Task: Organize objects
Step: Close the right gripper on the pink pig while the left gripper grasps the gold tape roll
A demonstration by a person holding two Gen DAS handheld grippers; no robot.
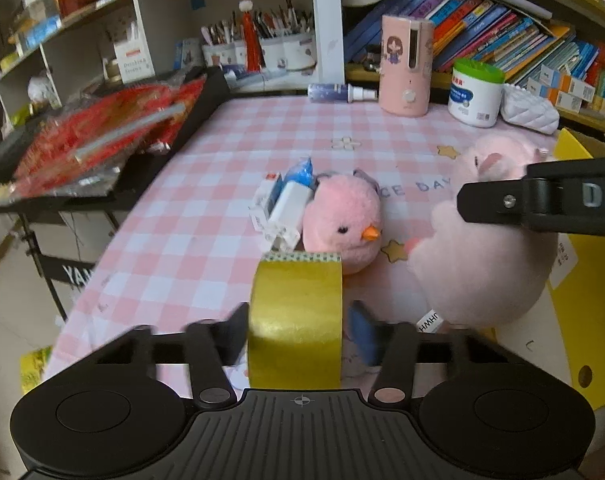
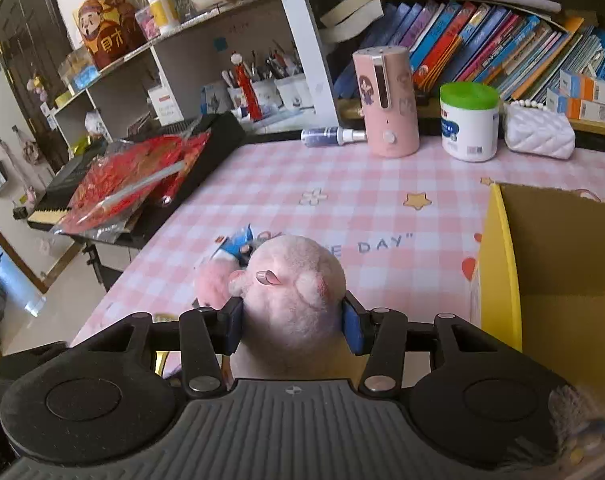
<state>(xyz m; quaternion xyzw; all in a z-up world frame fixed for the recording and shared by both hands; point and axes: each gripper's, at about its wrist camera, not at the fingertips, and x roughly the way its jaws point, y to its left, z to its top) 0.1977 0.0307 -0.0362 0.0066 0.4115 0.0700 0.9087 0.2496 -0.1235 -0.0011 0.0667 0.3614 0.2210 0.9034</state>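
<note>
Two hand-held grippers: one per hand, both over a pink checked surface [image 1: 206,184].
Left hand-held gripper [image 1: 296,332]: fingers at either side of a yellow tape roll [image 1: 296,312] standing on edge; the left finger meets the roll, the right finger [image 1: 362,328] is blurred, so whether it presses the roll cannot be told.
Right hand-held gripper [image 2: 292,322]: pinching a pink plush pig [image 2: 292,292] at both flanks, blue pads sunk into the fur; the pig is lifted, just left of a yellow box [image 2: 498,264].
Pink chick [image 1: 342,224]: on the surface just behind the roll, beak toward the right.
Small packets [image 1: 280,208]: white and blue, touching the chick's left side.
Back edge: spray bottle [image 1: 338,93] lying flat, pink cylinder [image 1: 406,64], green-lidded tub [image 1: 476,94], white quilted pouch [image 1: 528,110].
Left of surface: red packets [image 1: 98,140] on a black keyboard [image 2: 56,192].
</note>
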